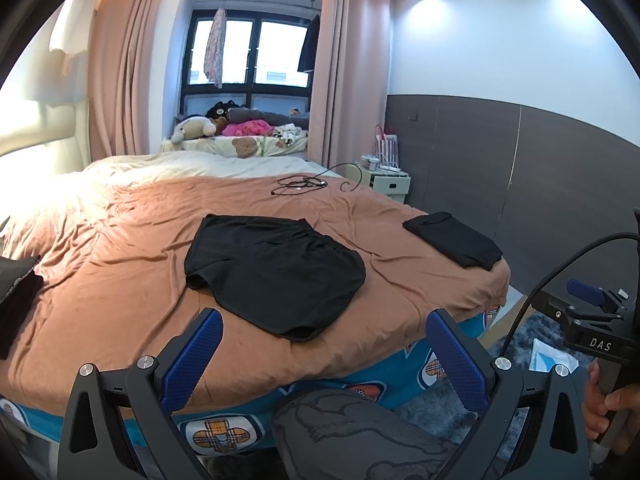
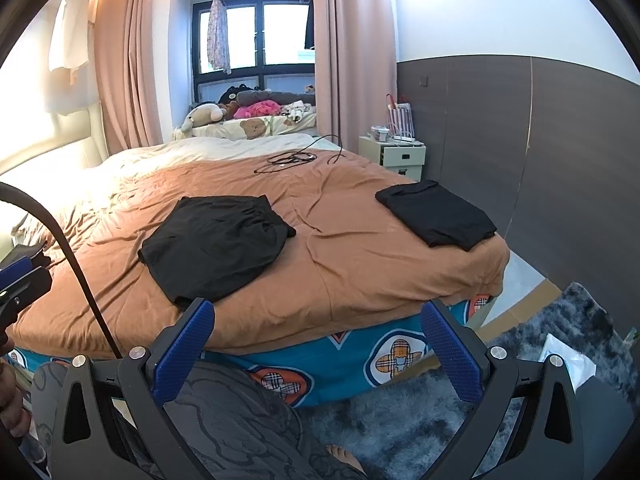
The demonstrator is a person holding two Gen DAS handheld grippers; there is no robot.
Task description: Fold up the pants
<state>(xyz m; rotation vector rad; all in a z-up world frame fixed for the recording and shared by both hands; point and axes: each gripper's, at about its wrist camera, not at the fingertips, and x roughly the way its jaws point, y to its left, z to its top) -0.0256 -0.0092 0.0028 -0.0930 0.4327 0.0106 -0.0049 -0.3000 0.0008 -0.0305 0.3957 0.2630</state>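
Observation:
A pair of black shorts (image 1: 276, 268) (image 2: 216, 240) lies spread flat on the brown bedspread (image 1: 120, 280) (image 2: 360, 256), waistband toward the far side. My left gripper (image 1: 324, 324) is open with blue pads, held above the bed's near edge just short of the shorts' hem, holding nothing. My right gripper (image 2: 316, 316) is also open and empty, hovering over the near edge to the right of the shorts. A hand holds the right gripper's body (image 1: 592, 320) at the far right of the left wrist view.
A folded black garment (image 1: 452, 240) (image 2: 436, 214) rests at the bed's right corner. Black cables (image 1: 304, 182) (image 2: 292, 158) lie further back. A dark pile (image 1: 16, 292) sits at the left edge. A white nightstand (image 2: 394, 154), a grey rug (image 2: 520, 360) and a person's knee (image 1: 360, 432) are nearby.

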